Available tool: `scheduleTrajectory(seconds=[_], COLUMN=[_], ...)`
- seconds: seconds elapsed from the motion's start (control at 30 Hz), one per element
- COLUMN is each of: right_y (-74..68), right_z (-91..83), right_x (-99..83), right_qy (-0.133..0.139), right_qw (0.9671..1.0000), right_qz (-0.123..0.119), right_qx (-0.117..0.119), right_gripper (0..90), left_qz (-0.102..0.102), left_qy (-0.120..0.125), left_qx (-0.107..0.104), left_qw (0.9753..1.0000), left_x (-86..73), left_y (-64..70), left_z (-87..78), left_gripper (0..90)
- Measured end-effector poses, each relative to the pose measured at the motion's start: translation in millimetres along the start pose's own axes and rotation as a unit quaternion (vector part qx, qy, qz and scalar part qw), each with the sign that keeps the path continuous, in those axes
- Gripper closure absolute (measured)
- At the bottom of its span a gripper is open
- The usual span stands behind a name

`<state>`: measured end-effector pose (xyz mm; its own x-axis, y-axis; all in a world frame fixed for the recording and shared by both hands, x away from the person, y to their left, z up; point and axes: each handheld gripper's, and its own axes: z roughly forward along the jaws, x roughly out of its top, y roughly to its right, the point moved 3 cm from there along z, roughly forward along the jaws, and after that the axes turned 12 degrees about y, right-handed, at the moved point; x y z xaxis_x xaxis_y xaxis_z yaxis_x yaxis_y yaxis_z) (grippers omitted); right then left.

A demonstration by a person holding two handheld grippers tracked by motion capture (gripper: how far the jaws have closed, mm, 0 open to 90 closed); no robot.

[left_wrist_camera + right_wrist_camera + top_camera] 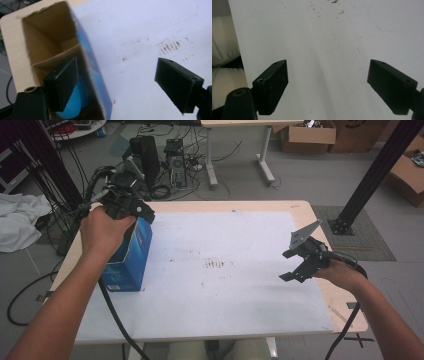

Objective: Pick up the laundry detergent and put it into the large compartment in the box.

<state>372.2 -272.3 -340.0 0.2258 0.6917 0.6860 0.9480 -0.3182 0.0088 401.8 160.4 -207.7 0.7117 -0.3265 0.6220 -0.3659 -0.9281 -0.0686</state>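
Left gripper view: left gripper [117, 85] jaws apart, one inside blue box [95, 75] (open-topped); right gripper [327, 87] jaws apart too.

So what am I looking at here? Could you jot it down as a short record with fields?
Setting: a table covered by a white sheet
Main object: an open-topped blue box standing at the table's left side
Inside the box: a blue rounded thing, too hidden to identify
Left tongs: open, one jaw inside the box, the other outside its wall
Right tongs: open, holding nothing, above the bare sheet
Marks: brownish specks mid-sheet
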Motion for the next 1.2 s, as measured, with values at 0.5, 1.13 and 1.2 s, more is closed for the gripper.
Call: scheduleTrajectory(seconds=[0.5, 1.13, 1.2], right_y=[-0.2, 1.5, 1.3], right_z=[5.9, 11.5, 12.4], right_x=[7.4, 11.1, 11.8], right_qy=[-0.004, -0.009, -0.009], right_qw=[1.0, 0.9998, 0.9998], right_qz=[0.0, -0.003, -0.004], right_qx=[0.006, 0.015, 0.016], right_gripper=[16.9, 16.8, 16.8], left_qz=[0.126, 0.289, 0.309], left_qy=[-0.014, -0.019, -0.023], left_qx=[-0.093, -0.187, -0.198], left_qw=[0.9875, 0.9388, 0.9299], left_x=[19.3, 16.4, 13.7], left_y=[65.2, 118.4, 126.0], left_z=[19.0, 41.2, 43.6], left_gripper=[19.8, 21.6, 21.5])
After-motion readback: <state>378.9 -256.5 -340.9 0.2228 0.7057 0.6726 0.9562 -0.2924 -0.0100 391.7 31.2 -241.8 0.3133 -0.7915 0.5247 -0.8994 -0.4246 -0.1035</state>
